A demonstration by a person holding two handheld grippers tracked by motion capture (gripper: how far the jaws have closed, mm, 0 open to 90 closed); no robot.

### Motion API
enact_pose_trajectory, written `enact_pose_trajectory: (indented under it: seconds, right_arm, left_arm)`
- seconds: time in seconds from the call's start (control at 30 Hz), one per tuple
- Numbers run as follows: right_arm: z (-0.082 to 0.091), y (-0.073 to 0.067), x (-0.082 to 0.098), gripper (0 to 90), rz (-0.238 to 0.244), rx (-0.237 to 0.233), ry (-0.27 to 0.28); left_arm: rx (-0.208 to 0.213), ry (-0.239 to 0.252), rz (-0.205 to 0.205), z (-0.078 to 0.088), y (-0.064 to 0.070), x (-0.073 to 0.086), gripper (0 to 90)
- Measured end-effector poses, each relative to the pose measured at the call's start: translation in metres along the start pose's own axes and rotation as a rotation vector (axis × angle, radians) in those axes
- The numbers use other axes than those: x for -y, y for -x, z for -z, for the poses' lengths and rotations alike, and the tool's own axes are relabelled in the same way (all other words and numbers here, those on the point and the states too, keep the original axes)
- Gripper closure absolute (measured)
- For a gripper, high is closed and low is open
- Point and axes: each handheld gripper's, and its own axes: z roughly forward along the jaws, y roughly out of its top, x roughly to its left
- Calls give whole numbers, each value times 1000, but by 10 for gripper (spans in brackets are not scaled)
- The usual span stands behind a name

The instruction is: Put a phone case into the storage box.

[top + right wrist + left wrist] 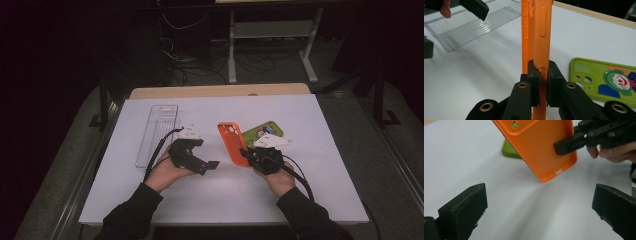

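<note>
Pinching orange phone case (537, 37), right hand-held gripper (543, 75); left hand-held gripper (539, 202) wide, empty.

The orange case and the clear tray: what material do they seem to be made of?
Orange case: probably soft silicone or rubbery plastic, matte; its edge dents where the right hand-held gripper pinches it, and its inside has a fine dotted texture.
Clear tray: apparently rigid transparent plastic, glossy, with ribbed lines along its floor.

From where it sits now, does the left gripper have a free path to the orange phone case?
Probably yes. The left gripper stands open, aimed at the orange phone case, with only bare table between. The right gripper already pinches the case's near edge, leaving its broad face free.
</note>
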Motion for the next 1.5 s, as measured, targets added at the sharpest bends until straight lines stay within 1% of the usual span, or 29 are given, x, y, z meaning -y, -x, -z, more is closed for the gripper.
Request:
enact_pose_trajectory:
  seconds: [0.03,0.07,0.1,0.13,0.2,0.23,0.27,0.33,0.4,0.43,0.47,0.57,0.6,0.63,0.73,0.77,0.8,0.87,0.9,0.93,1.0,1.07,1.1,1.17,1.3,1.37,1.4,1.43,1.5]
  right_arm:
    - [0,0,0,820,-3,0,1]
    - [1,0,0,820,-7,-2,2]
    - [1,1,0,820,0,0,6]
    - [2,1,0,820,1,-1,7]
    - [2,1,-1,820,2,-2,11]
    - [3,0,-1,820,-20,-8,4]
    - [4,1,-1,819,-1,-3,12]
    - [6,1,-1,819,-19,-3,10]
    - [7,2,-2,819,-18,0,20]
    - [8,2,-3,819,-19,1,26]
    - [9,2,-3,819,-29,2,27]
    - [10,3,-5,819,-39,7,38]
    - [10,3,-5,819,-40,8,39]
    - [10,1,-6,819,-56,6,37]
    - [9,1,-7,818,-49,2,42]
    - [9,0,-7,818,-58,2,43]
    - [9,-1,-8,818,-55,2,47]
    - [8,-2,-9,818,-52,2,50]
    - [7,-3,-10,818,-59,1,53]
    - [6,-3,-10,818,-52,0,57]
    - [5,-5,-11,818,-49,-2,55]
    - [5,-8,-11,818,-41,-2,58]
    - [5,-9,-11,818,-36,-2,59]
    - [6,-12,-11,818,-36,-5,69]
    - [6,-16,-12,818,-38,-11,73]
    - [4,-19,-13,818,-31,-17,72]
    - [4,-20,-13,818,-36,-18,69]
    - [3,-21,-13,818,-32,-19,72]
    - [1,-25,-13,818,-37,-27,64]
  left_arm:
    - [1,14,13,0,0,0,0]
    - [-4,18,9,1,-1,-1,0]
    - [-3,28,22,1,-1,-1,0]
    - [-6,31,19,2,-2,-1,0]
    - [-6,46,28,3,-2,-2,0]
    - [-7,54,30,4,-3,-2,0]
    - [-5,65,43,4,-3,-3,0]
    - [-4,80,51,5,-4,-6,0]
    - [-5,104,65,6,-5,-10,0]
    - [-5,108,67,7,-6,-13,0]
    - [-6,122,71,6,-6,-16,0]
    - [-13,143,65,6,-7,-23,0]
    - [-15,142,59,5,-8,-26,0]
    - [-17,141,53,4,-9,-28,0]
    - [-6,152,57,0,-10,-34,0]
    - [0,153,56,-2,-11,-36,0]
    - [2,156,56,-4,-11,-39,0]
    - [10,160,50,-7,-10,-42,0]
    - [12,161,48,-8,-10,-44,0]
    - [19,167,42,-9,-10,-45,0]
    - [28,184,52,-12,-9,-44,0]
    - [35,180,62,-15,-8,-43,0]
    - [32,177,57,-15,-8,-43,0]
    - [29,176,60,-16,-7,-41,0]
    - [26,190,55,-17,-5,-40,0]
    - [24,206,63,-17,-4,-41,0]
    - [23,214,67,-17,-4,-41,0]
    - [19,219,46,-16,-5,-41,0]
    - [17,216,54,-16,-5,-40,0]
